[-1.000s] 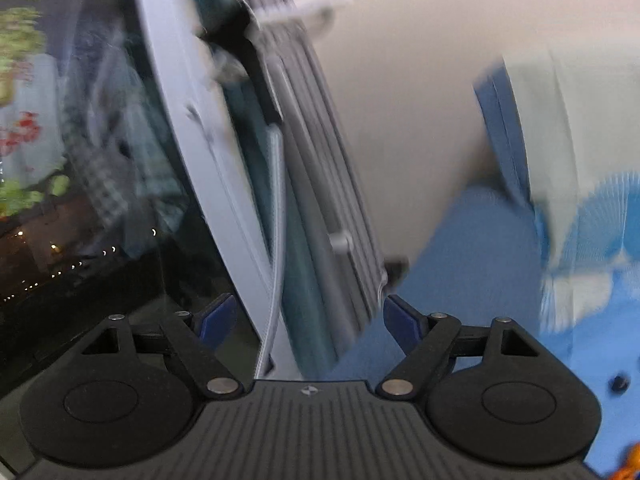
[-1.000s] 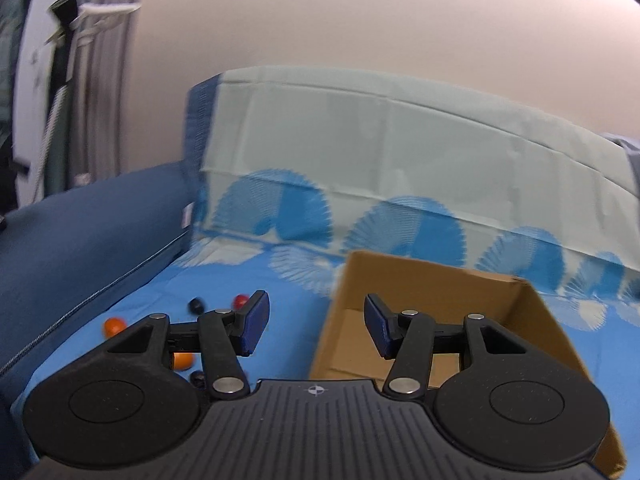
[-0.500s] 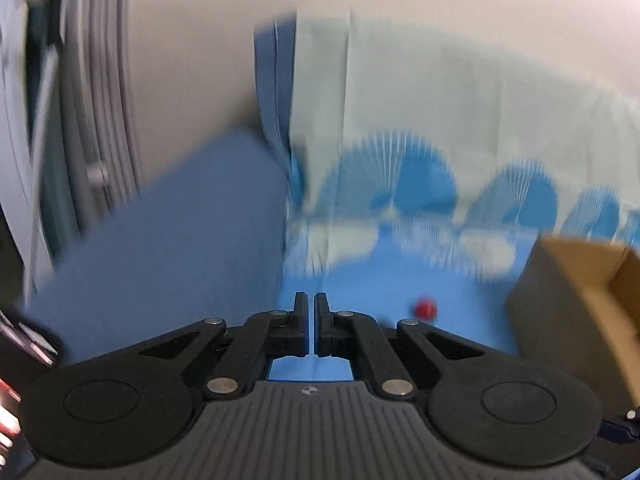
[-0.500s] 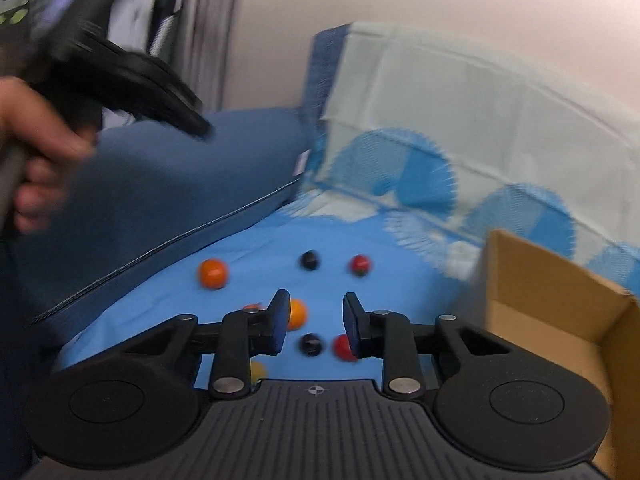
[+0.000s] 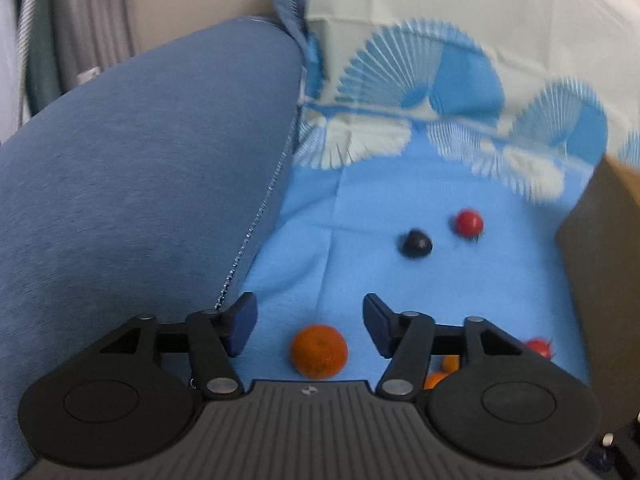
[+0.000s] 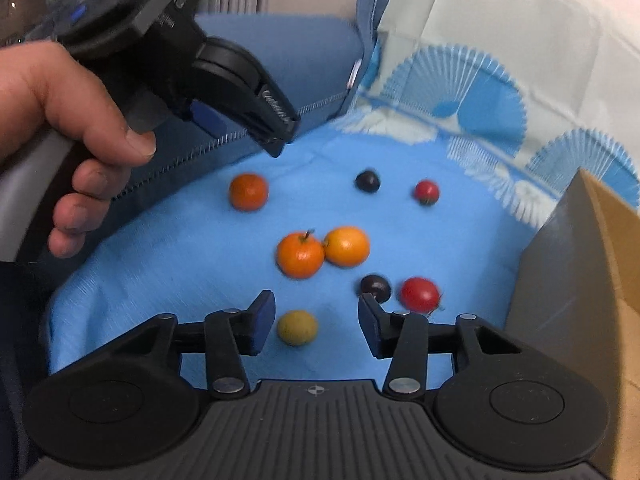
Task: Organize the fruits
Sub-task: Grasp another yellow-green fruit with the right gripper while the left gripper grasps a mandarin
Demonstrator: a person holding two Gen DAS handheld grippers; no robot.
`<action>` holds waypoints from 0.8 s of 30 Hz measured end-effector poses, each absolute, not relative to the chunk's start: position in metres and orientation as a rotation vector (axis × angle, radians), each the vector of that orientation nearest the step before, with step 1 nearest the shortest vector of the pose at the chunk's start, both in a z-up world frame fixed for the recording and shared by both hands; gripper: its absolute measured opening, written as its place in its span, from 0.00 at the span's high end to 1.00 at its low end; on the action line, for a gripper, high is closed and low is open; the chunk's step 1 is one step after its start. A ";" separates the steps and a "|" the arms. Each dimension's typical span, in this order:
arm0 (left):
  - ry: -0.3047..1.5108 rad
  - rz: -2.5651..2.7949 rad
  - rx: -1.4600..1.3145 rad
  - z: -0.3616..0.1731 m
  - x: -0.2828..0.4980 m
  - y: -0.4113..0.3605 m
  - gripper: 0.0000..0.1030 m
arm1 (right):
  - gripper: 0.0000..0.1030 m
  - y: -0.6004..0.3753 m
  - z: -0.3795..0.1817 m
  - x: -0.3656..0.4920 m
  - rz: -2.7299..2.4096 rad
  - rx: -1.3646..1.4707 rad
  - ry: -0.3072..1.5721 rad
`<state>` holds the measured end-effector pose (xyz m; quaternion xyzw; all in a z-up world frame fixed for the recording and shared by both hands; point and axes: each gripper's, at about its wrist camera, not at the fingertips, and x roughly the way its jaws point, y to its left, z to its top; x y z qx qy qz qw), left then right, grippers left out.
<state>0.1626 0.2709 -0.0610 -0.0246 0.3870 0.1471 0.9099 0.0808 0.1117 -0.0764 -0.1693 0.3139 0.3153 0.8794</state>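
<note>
Nothing looks sorted yet. Eight small fruits lie loose on the blue sheet (image 6: 160, 264), and the cardboard box (image 6: 580, 264) at the right edge of the right wrist view shows only its outer wall, so I cannot tell whether anything is inside. As I judge it, the whole job of gathering the fruit is still ahead.

The left tool (image 5: 309, 326) has just been opening its jaws, and nothing sits between the pads; the tangerine (image 5: 319, 351) lies on the sheet low in the centre of that view, between the two fingers in the picture but below their tips, and untouched. Further up and to the right are a dark plum (image 5: 417, 243) and a red tomato (image 5: 469, 222), near each other but apart.

The right tool (image 6: 317, 322) has likewise just been opening and grips nothing. A yellow-green fruit (image 6: 297, 327) lies in the gap, closer to the left finger, apart from both pads. Just above the right fingertip sits a dark fruit (image 6: 376, 286) with a larger red tomato (image 6: 420, 294) beside it. Above those, near the centre of the frame, two oranges (image 6: 323, 252) touch each other.

In the upper left of that view a person's hand (image 6: 68, 120) holds the left tool above the sheet, over the lone tangerine.
</note>
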 end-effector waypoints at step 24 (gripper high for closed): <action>0.882 0.241 -0.162 -0.079 0.173 0.281 0.69 | 0.72 0.115 -0.084 0.080 0.627 -0.390 0.708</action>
